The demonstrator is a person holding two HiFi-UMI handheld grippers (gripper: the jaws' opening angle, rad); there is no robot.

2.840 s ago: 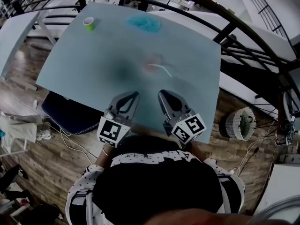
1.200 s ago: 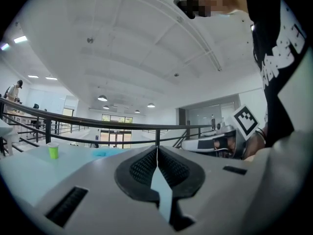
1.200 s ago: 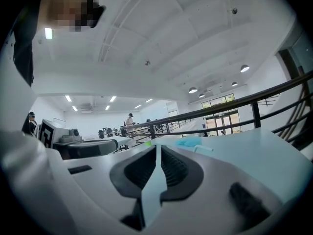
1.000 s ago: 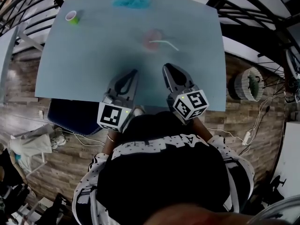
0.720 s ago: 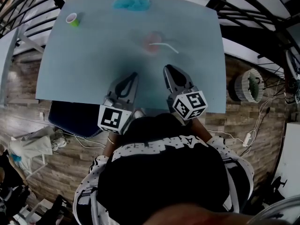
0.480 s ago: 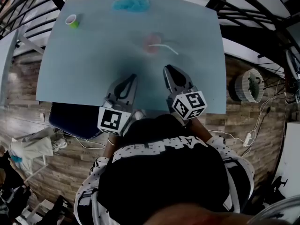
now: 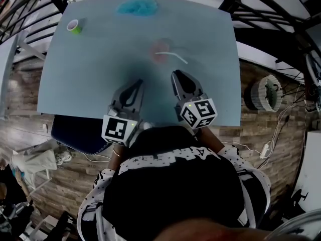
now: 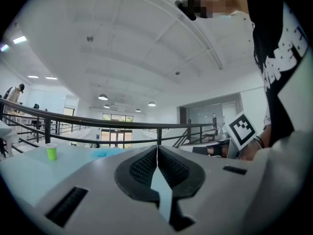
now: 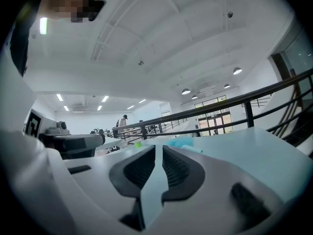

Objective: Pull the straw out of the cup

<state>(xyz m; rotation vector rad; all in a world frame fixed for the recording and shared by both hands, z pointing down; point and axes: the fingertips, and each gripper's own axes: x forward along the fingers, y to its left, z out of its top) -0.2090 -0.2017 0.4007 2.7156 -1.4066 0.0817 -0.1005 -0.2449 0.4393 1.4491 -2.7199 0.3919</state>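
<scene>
Head view dim and fisheye-bent at the edges, with a soft dark smudge on the table (image 7: 75, 74). Gripper views bright from ceiling lights (image 8: 102, 97), with black vignette corners.

I log one pale blue tabletop (image 7: 90, 69) carrying: a green cup (image 7: 74, 26) at the far left corner; a blue cloth (image 7: 136, 7) at the far edge; and a pink cup (image 7: 160, 53) with a white straw (image 7: 173, 56) near the middle.

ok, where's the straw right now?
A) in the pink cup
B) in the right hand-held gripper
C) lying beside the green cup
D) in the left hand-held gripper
A: the straw leans out of the pink cup, out ahead of the left hand-held gripper and the right hand-held gripper, and neither touches it.
</scene>
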